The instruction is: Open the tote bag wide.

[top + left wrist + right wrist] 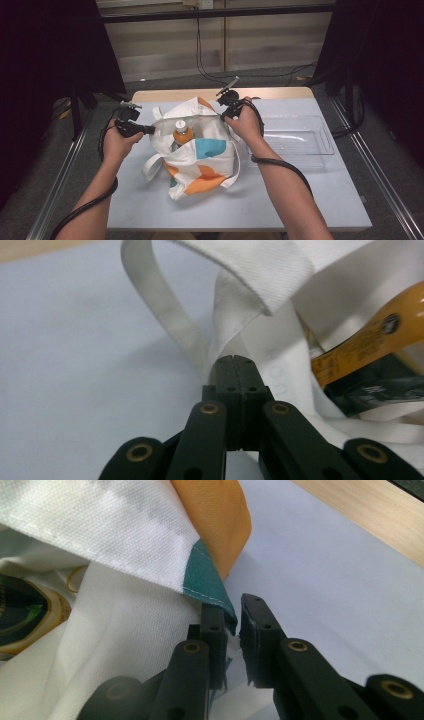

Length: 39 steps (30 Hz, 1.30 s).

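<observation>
A white tote bag (210,167) with orange and teal patches lies at the middle of the table, its mouth held wide. An orange-capped bottle (182,133) stands inside it; its orange label (367,337) shows in the left gripper view. My left gripper (150,130) is shut on the bag's white rim (235,315) beside a handle strap (170,320). At the bag's far right rim, my right gripper (223,115) has its jaws slightly apart. The teal-edged hem (207,587) hangs into the gap of my right gripper (233,615).
A clear plastic tray (320,150) sits empty to the right of the bag. The pale table top (300,195) has bare room in front and at the left. Cables trail from both grippers along the forearms.
</observation>
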{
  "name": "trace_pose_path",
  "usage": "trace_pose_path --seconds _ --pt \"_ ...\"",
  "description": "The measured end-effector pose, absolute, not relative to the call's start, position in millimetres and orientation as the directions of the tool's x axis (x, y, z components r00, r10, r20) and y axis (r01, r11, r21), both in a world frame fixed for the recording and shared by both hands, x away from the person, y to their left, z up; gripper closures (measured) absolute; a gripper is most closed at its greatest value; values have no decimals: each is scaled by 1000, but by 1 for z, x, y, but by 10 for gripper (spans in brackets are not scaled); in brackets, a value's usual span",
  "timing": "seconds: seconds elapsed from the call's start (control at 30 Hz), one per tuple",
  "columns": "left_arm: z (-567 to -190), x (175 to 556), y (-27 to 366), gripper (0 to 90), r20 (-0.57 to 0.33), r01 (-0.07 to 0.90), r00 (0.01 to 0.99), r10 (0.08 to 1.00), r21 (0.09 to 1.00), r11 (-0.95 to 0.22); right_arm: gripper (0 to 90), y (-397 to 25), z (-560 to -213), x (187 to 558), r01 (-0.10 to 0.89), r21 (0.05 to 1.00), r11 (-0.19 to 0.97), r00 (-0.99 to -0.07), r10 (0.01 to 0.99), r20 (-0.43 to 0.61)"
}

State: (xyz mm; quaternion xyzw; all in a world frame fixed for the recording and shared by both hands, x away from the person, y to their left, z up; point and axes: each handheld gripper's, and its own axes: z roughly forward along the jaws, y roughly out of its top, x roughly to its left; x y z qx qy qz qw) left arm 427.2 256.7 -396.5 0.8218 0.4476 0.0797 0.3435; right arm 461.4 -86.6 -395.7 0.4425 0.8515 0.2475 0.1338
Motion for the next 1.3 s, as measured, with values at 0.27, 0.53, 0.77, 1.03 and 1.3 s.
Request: trace_pose_path --seconds 0.27,0.53,0.77,1.03,1.3 --pt "-387 425 253 900 -171 668 599 783 646 -370 817 -83 -394 460 685 549 479 -574 819 2" --pt "-375 422 241 829 -145 624 619 772 688 -371 827 -84 -390 457 681 557 476 -577 817 6" --pt "-358 423 237 773 -87 584 635 768 705 -403 828 -84 -389 457 680 558 476 -577 817 6" --pt "-348 418 240 714 -55 567 629 776 715 -409 829 -85 -388 457 679 558 477 -578 816 6" --pt "-360 430 236 646 -42 544 629 776 737 -401 839 -82 -387 458 676 560 479 -583 812 9"
